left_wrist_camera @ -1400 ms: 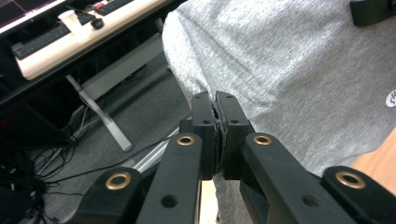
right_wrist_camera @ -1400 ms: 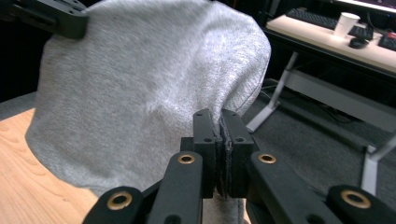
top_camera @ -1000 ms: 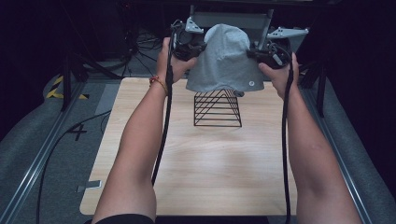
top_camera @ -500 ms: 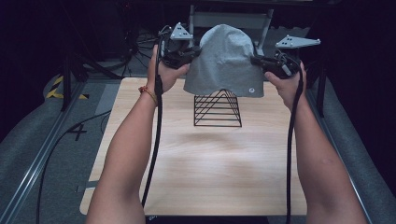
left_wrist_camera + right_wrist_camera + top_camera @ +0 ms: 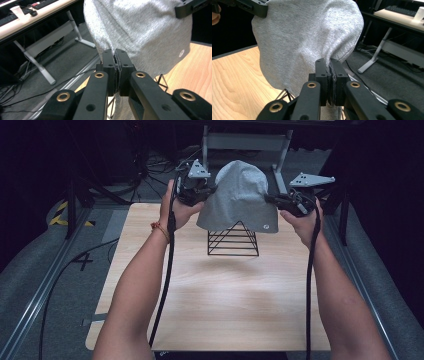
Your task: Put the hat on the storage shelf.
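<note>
A grey knitted hat (image 5: 239, 195) hangs stretched between my two grippers above a black wire pyramid stand (image 5: 233, 240) on the wooden table (image 5: 220, 290). Its lower edge drapes over the stand's tip. My left gripper (image 5: 202, 195) is shut on the hat's left edge; its own view shows the jaws pinched on the grey fabric (image 5: 140, 30) at the left gripper (image 5: 115, 53). My right gripper (image 5: 275, 200) is shut on the hat's right edge, with the rim clamped in the right gripper (image 5: 329, 62) and the hat (image 5: 307, 37) bulging beyond. A small round white logo (image 5: 266, 226) marks the brim.
The stand sits near the table's far edge, with bare wood in front of it. Beyond the table stand a grey metal frame (image 5: 245, 142), dark floor and cables (image 5: 125, 180). A desk with a keyboard and a cup (image 5: 18, 11) lies farther off.
Both grippers have lowered the hat toward the stand and moved it slightly; its lower edge now covers the stand's top.
</note>
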Tool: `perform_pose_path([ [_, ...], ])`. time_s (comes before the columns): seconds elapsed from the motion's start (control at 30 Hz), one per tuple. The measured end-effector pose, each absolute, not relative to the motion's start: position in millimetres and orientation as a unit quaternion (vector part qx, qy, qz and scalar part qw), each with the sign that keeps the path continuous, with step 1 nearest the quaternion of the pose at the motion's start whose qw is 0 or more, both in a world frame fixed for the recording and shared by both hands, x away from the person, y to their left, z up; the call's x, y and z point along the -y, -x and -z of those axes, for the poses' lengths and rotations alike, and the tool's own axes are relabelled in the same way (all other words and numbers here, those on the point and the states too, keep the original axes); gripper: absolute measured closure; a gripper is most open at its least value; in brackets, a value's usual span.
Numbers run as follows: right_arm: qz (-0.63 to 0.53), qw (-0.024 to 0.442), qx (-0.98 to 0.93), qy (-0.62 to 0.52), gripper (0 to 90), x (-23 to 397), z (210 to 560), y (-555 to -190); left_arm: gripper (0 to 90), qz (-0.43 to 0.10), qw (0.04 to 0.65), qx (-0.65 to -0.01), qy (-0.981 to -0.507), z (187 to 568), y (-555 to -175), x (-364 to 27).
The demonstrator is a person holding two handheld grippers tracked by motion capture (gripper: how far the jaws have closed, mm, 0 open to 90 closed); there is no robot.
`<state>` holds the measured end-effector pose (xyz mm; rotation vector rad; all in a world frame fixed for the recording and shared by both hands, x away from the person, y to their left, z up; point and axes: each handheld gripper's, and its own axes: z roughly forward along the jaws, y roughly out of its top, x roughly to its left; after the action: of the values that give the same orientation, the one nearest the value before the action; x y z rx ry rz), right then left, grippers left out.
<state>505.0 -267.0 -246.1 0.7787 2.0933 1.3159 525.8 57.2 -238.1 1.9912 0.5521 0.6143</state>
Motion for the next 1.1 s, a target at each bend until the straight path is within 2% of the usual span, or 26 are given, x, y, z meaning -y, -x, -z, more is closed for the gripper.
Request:
perform_pose_path([
  [0.13,-0.481,0.266,-0.783,-0.291,86.0,268.3,254.8,-506.9,87.6,-0.249,0.456,-0.225,-0.824,251.3,-529.9,-56.2],
  [0.53,-0.463,0.238,-0.800,-0.300,86.0,266.4,300.8,-509.6,87.5,-0.218,0.460,-0.230,-0.829,307.0,-530.9,-56.0],
  [0.83,-0.448,0.219,-0.810,-0.310,86.0,268.7,333.9,-507.2,87.5,-0.198,0.485,-0.226,-0.821,327.8,-522.7,-57.1],
  [1.1,-0.429,0.213,-0.814,-0.330,86.0,276.7,359.7,-508.5,87.4,-0.201,0.458,-0.220,-0.837,341.9,-521.0,-55.2],
])
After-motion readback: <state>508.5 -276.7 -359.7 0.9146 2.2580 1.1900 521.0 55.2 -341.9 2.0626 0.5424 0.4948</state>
